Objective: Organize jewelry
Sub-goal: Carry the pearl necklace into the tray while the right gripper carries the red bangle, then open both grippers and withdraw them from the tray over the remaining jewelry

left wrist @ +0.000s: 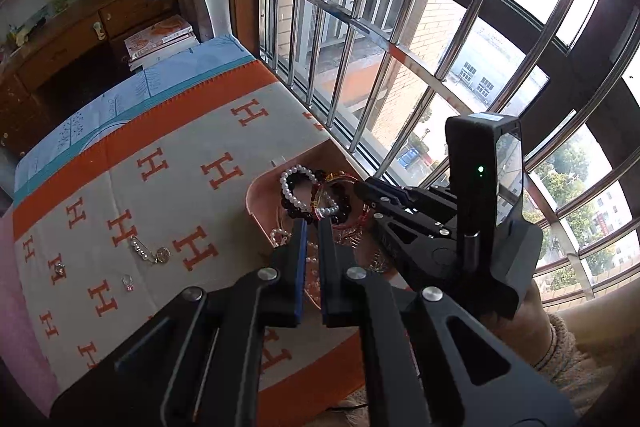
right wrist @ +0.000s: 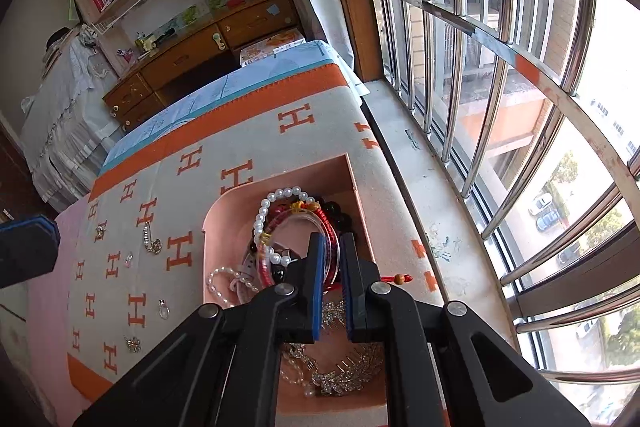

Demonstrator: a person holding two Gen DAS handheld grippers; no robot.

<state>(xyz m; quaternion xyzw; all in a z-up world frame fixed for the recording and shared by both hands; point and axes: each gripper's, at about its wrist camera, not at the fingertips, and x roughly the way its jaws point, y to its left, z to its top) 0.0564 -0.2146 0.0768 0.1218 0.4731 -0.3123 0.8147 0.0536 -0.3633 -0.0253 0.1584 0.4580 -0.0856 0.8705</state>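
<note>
Bracelets heaped in pink tray, under both tips. Leaf hairpiece seen from right wrist only. Right gripper shut on red bangle; left gripper nearly closed, empty. Brooches on open cloth; window bars close beside tray.

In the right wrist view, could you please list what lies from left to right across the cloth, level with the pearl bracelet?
Brooch → pearl pin → pink tray's wall → pearl bracelet → red bangle → windowsill → window bars.
</note>
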